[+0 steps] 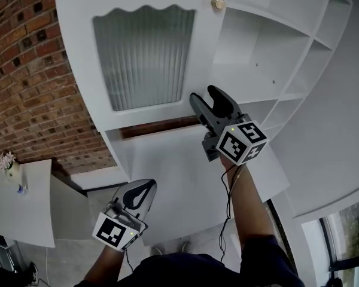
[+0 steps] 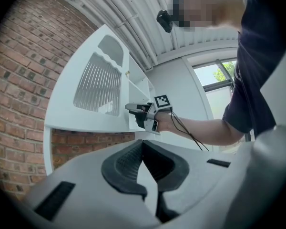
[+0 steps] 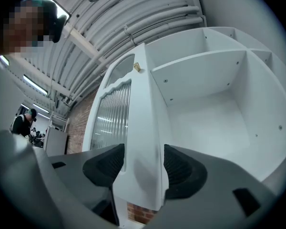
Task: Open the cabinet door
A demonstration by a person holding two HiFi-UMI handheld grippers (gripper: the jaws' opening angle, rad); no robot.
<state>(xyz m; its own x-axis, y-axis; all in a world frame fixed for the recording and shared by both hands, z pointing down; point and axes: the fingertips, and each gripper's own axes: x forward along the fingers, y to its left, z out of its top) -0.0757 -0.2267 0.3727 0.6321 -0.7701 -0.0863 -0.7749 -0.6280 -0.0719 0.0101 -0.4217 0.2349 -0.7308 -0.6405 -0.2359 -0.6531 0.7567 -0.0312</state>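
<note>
The cabinet door [image 1: 75,52] and the shelves [image 1: 269,46] at the upper right are white. The door's glass panel [image 1: 145,58] is grey-white with fine vertical ribs, under a wavy white edge. Its knob [image 1: 218,4] is brass-coloured. At the left, the brick wall [image 1: 24,70] is red-brown with pale mortar lines. The right gripper [image 1: 204,95] and the left gripper [image 1: 146,187] are grey with black ribbed pads [image 3: 105,163] — each bears a cube [image 1: 242,141] of black-and-white square markers. At the bottom, the sleeve [image 1: 263,262] is dark navy.
</note>
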